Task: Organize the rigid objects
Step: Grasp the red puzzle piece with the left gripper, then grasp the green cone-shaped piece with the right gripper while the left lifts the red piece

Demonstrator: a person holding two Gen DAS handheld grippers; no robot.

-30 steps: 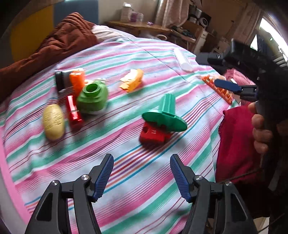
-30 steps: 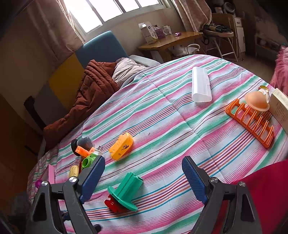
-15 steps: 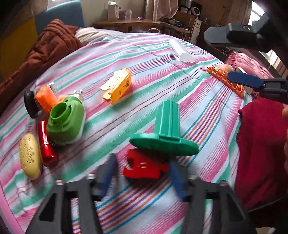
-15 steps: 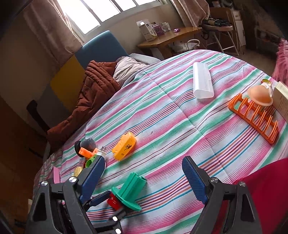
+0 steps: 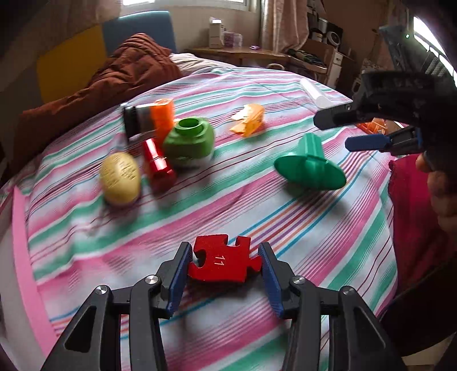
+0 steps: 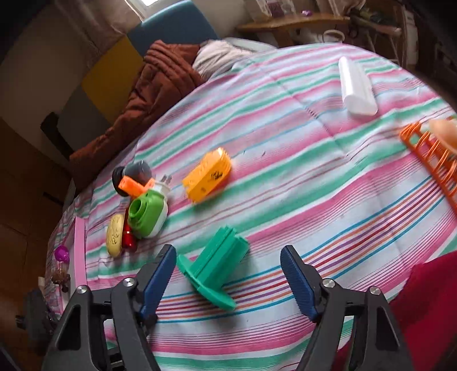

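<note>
Matt red puzzle piece [image 5: 224, 264], striped cloth bedspread [image 5: 285, 228], glossy red cylinder [image 5: 157, 164]

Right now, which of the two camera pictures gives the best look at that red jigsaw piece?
The left wrist view. The red puzzle piece sits close and sharp between the left gripper pads, which press its sides; even its printed number reads. The right wrist view shows none of it, only the green stand and other toys.

a striped bedcover [image 6: 285, 159] fills the foreground. behind it stand a wooden desk [image 5: 242, 52], curtains [image 5: 271, 22] and a blue-and-yellow headboard [image 6: 160, 31].
</note>
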